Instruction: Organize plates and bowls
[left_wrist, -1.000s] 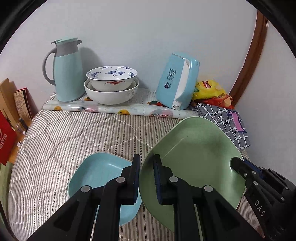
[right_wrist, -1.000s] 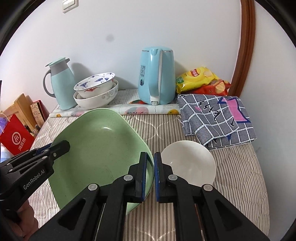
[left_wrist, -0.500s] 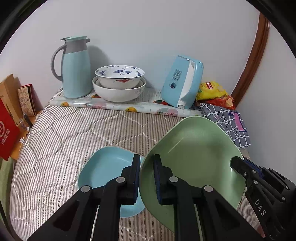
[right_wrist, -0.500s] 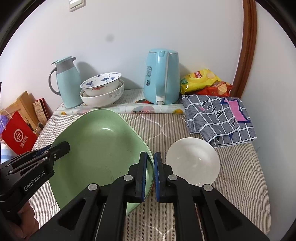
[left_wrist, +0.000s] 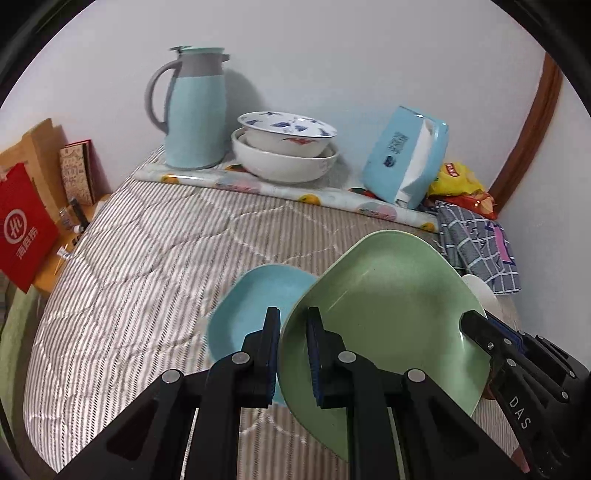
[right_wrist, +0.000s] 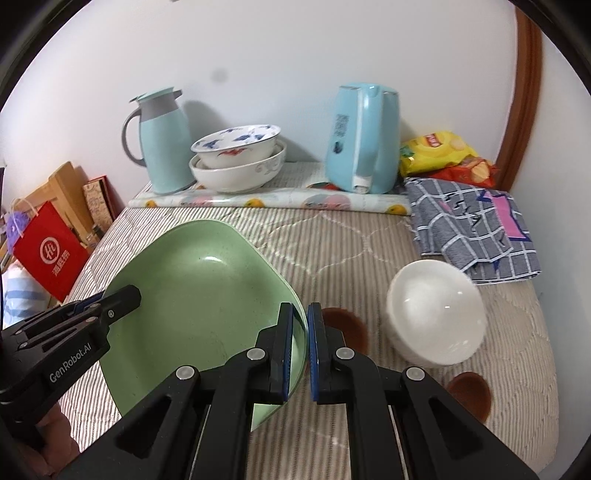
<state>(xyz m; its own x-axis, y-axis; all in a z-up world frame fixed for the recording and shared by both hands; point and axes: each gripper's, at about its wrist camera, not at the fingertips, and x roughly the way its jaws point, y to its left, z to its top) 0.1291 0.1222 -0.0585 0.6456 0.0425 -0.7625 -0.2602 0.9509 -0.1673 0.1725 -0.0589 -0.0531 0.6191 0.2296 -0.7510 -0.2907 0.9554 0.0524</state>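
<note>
From the left wrist, the left gripper has its jaws nipped onto the near rim of the green plate, which tilts up ahead of it; the blue plate lies flat on the striped quilt just left of the fingers, partly under the green one. From the right wrist, the right gripper is clamped tight on the green plate's opposite rim, the left gripper gripping at far left. A white bowl sits just right of the fingers, stacked bowls well ahead by the wall.
</note>
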